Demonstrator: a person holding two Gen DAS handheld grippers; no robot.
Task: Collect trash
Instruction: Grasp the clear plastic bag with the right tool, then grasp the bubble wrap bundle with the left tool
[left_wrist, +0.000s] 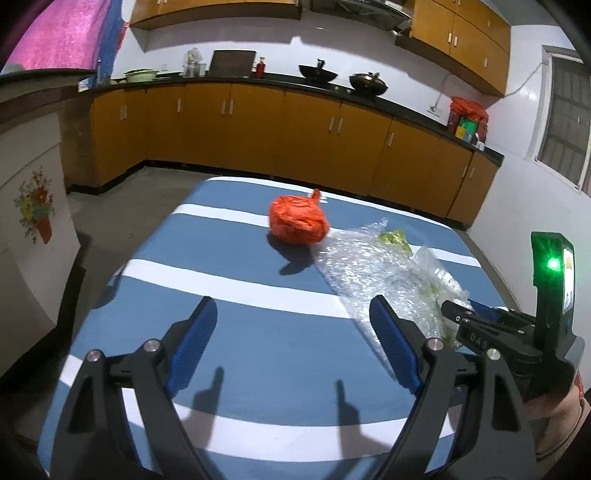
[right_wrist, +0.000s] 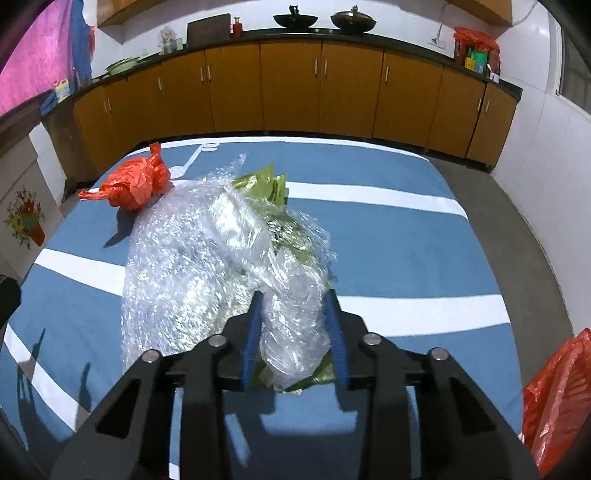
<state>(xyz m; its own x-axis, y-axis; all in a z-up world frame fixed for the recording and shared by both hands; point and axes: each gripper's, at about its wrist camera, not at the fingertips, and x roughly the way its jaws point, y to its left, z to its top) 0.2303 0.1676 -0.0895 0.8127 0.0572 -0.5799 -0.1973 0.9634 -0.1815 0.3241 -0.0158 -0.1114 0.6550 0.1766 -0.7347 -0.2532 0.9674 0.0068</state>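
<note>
A crumpled clear plastic bundle (right_wrist: 221, 251) with green wrappers (right_wrist: 266, 188) inside lies on the blue-and-white striped table (right_wrist: 388, 258). My right gripper (right_wrist: 295, 299) is shut on its near end, a clear bottle-like piece. It also shows in the left wrist view (left_wrist: 373, 269), where my right gripper (left_wrist: 458, 310) holds its right end. A knotted orange plastic bag (right_wrist: 135, 182) sits behind the bundle on the left; the left wrist view shows it too (left_wrist: 299, 221). My left gripper (left_wrist: 291, 306) is open and empty above the table, in front of the orange bag.
An orange bag (right_wrist: 557, 398) hangs at the table's right near edge. Wooden kitchen cabinets (left_wrist: 258, 125) with woks (left_wrist: 317, 72) on the counter run along the far wall. A white cabinet with a flower decal (left_wrist: 33, 210) stands left of the table.
</note>
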